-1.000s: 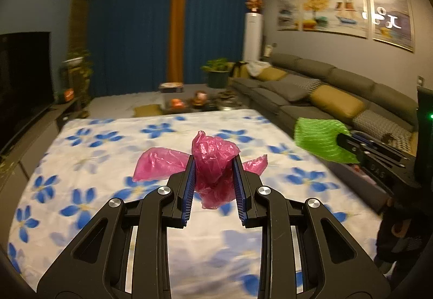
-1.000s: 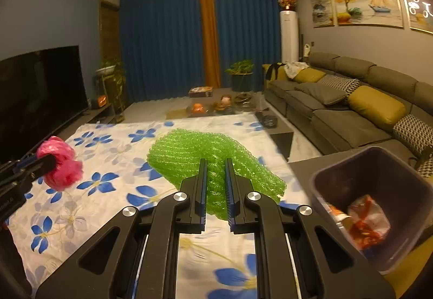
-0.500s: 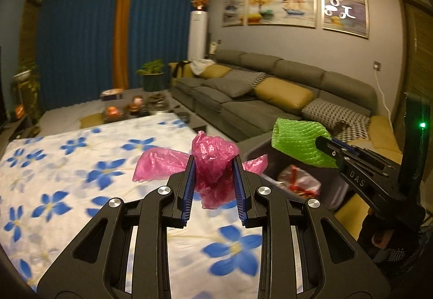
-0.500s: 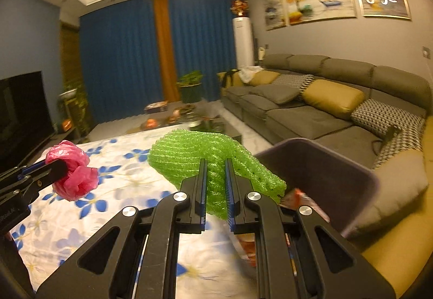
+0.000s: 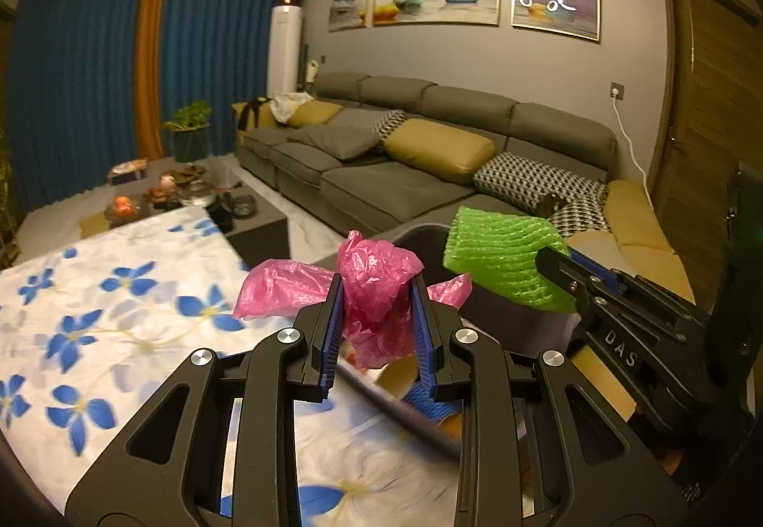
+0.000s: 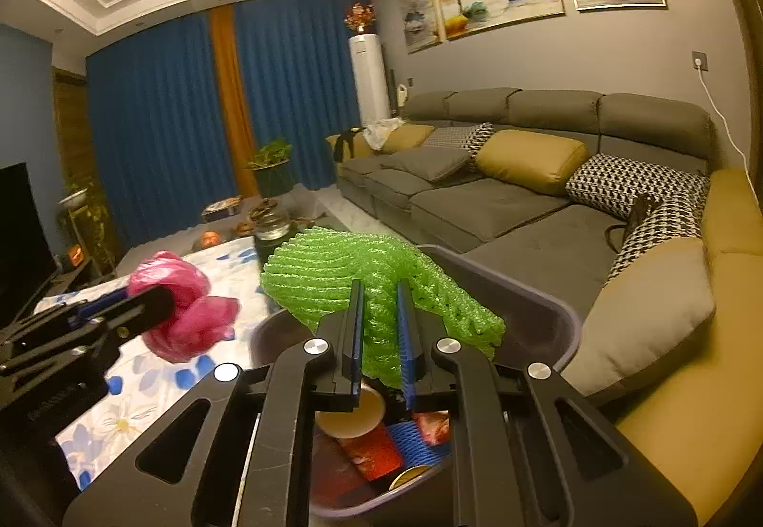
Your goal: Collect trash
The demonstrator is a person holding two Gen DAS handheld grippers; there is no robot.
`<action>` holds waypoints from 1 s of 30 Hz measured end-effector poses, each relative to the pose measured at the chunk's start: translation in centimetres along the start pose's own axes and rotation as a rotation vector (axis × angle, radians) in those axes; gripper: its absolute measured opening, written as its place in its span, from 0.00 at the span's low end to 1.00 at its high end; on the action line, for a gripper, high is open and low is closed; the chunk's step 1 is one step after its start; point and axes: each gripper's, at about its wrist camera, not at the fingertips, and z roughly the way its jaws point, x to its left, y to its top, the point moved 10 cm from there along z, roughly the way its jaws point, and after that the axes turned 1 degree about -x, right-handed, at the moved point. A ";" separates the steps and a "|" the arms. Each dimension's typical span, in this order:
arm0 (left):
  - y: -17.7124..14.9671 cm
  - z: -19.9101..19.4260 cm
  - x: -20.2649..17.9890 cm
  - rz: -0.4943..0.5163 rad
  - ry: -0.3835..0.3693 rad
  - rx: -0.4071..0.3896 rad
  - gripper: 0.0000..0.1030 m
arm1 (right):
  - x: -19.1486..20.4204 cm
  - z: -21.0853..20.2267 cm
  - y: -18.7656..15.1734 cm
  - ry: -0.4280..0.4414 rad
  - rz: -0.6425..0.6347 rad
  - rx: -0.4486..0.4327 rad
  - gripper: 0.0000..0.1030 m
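Now right tongs (image 6: 379,331) clamping green foam net (image 6: 353,274) above bin rim (image 6: 548,288), left tongs (image 5: 376,326) pinching pink bag (image 5: 376,284) beside it.

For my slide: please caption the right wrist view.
Right tool holds green foam net above the trash bin.

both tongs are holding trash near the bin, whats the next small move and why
Probably open the right tongs and drop the green foam net. In the right wrist view it already hangs over the open bin, with other trash below. The left tongs, shut on the pink bag, seem nearer the bin's edge, so they go second.
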 end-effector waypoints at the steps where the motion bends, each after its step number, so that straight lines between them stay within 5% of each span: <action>1: 0.0 0.6 -0.3 0.002 -0.006 0.002 0.25 | 0.0 0.2 0.1 -0.002 0.003 0.000 0.15; 11: -0.8 4.2 -1.6 -0.008 -0.059 0.033 0.28 | -1.1 1.5 0.1 -0.013 0.018 0.008 0.22; 18: -1.4 5.6 -1.4 -0.014 -0.075 0.062 0.56 | -1.8 2.2 -0.8 -0.015 0.045 0.036 0.33; 23: -1.5 5.1 -0.2 -0.043 -0.047 0.054 0.72 | -2.4 2.1 -0.6 -0.032 0.055 0.039 0.50; 30: -2.3 1.4 3.0 -0.033 0.129 0.037 0.87 | -0.9 -0.8 -0.3 -0.061 -0.018 -0.008 0.83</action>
